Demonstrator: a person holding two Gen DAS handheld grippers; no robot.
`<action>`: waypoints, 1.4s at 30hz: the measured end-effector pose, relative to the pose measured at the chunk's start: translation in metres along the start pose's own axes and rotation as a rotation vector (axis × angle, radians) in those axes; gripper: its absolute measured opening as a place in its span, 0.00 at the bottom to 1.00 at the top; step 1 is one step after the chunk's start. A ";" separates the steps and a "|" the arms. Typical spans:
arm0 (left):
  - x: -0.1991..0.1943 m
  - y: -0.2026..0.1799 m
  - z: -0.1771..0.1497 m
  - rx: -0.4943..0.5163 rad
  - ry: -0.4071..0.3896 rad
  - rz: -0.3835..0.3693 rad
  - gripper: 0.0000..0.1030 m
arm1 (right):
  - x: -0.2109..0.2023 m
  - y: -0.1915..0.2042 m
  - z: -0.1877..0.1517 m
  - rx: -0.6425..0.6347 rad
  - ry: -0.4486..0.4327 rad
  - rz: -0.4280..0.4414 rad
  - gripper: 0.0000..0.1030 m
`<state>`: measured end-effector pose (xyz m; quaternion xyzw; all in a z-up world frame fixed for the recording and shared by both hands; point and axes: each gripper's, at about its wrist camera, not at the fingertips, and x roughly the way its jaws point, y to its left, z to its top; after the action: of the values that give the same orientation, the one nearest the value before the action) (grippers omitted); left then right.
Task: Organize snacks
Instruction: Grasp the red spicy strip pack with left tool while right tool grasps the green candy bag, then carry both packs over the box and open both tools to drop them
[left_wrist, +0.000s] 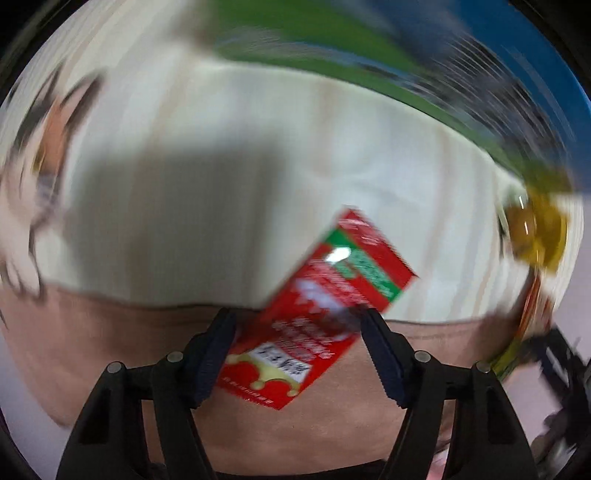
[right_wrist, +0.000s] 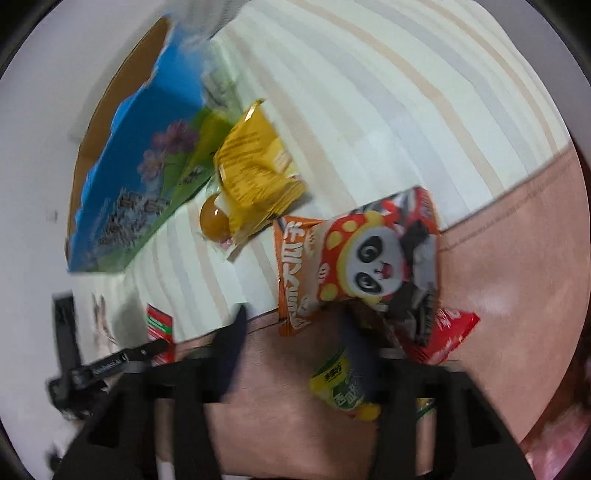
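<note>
The worktop (right_wrist: 509, 280) is a pinkish-brown surface with a pale striped cloth (right_wrist: 369, 92) spread over its far part; both views show the cloth's near edge running across the frame.

Only the right wrist view shows the blue and green printed box (right_wrist: 125, 184), lying at the far left on the cloth. Just right of it sits a yellow snack packet (right_wrist: 255, 170) with a round amber jelly cup (right_wrist: 214, 221) touching its near-left corner. Nearer, a panda-printed snack bag (right_wrist: 373, 254) straddles the cloth edge, overlapping an orange packet (right_wrist: 295, 266) on its left. A red wrapper (right_wrist: 450, 332) lies near and to the right of the panda bag, and a small yellow-green packet (right_wrist: 336, 384) lies on the bare worktop.

The left wrist view, heavily blurred, gives the close look at the red snack packet (left_wrist: 317, 317) with a green band, lying tilted across the cloth edge. In the right view it is only a small red patch at the near left.

The left hand-held gripper (left_wrist: 299, 343) has its jaws apart, straddling the red packet; whether the pads press it I cannot tell through the blur. The right hand-held gripper (right_wrist: 295, 350) stands apart too, its right finger over the yellow-green packet, nothing clamped.
</note>
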<state>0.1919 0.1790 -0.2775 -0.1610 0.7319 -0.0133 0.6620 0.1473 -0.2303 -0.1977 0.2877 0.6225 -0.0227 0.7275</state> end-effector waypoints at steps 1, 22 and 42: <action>-0.001 0.008 -0.001 -0.035 -0.007 -0.024 0.67 | -0.005 -0.003 0.001 0.011 -0.002 0.014 0.76; 0.014 -0.039 -0.077 0.225 0.003 0.062 0.67 | 0.029 -0.010 -0.062 -0.309 0.182 -0.233 0.63; 0.022 -0.066 -0.048 0.276 -0.086 0.164 0.47 | 0.070 0.026 -0.099 -0.351 0.120 -0.284 0.54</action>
<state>0.1583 0.1014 -0.2774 -0.0087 0.7050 -0.0525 0.7073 0.0853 -0.1416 -0.2573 0.0672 0.6933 0.0008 0.7175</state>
